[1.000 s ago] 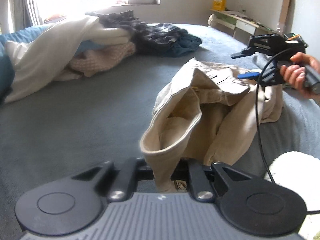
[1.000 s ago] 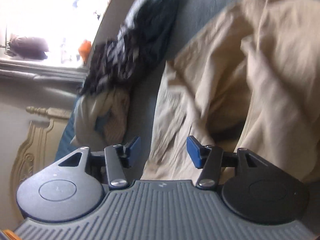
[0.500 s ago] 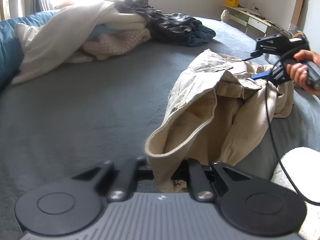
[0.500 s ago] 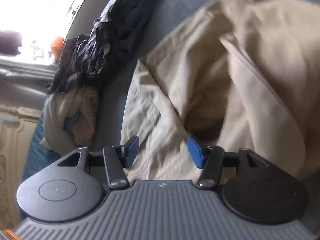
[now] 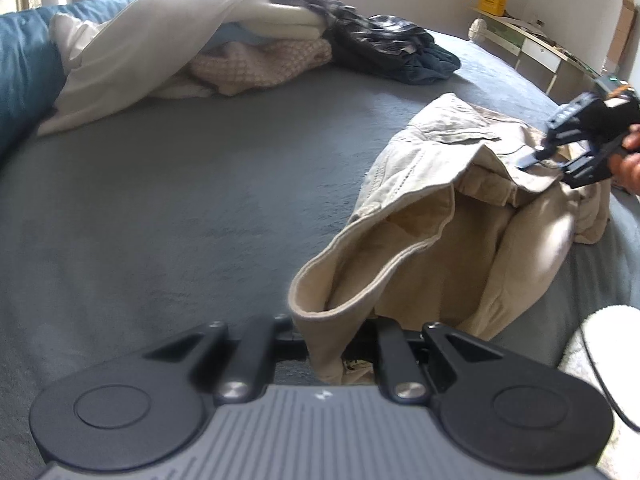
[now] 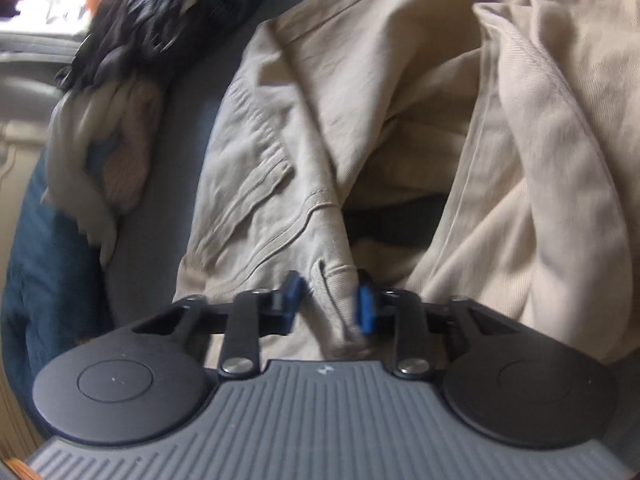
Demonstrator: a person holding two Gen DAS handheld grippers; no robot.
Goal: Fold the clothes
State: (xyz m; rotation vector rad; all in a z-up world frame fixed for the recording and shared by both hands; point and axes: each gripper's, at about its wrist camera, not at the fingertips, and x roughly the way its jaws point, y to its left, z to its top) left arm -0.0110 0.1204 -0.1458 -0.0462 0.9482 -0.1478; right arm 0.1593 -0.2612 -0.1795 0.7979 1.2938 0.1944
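1. The beige trousers (image 5: 432, 236) are lying rumpled on the grey bedspread (image 5: 180, 208), sitting around 3 o'clock in the left wrist view; nowhere near flat yet, so I'd say the folding hasn't really begun.
2. The left gripper (image 5: 332, 344) is clamped right down on a hem of the trousers at 6 o'clock; the cloth bunches up out of the jaws and that cuff gapes open above them.
3. The right gripper (image 6: 330, 300) is closing its blue pads (image 6: 366, 308) on a ridge of fabric near a seam; the cloth is already between them and both pads look to be touching it; from the other camera you can see it (image 5: 560, 152) out at 2 o'clock with a hand (image 5: 630, 160) on the grip.
4. How I'd do this bit: let the right pinch finish before pulling; make sure it has one clean edge and not a stray extra layer; then draw the two grippers apart to tension the trousers and lay them flat on the open bedspread at 9 o'clock.
5. Watch the heap of other clothes (image 5: 248, 40) up at 12 o'clock; keep the spread well clear of it; that pinch could slip if yanked.
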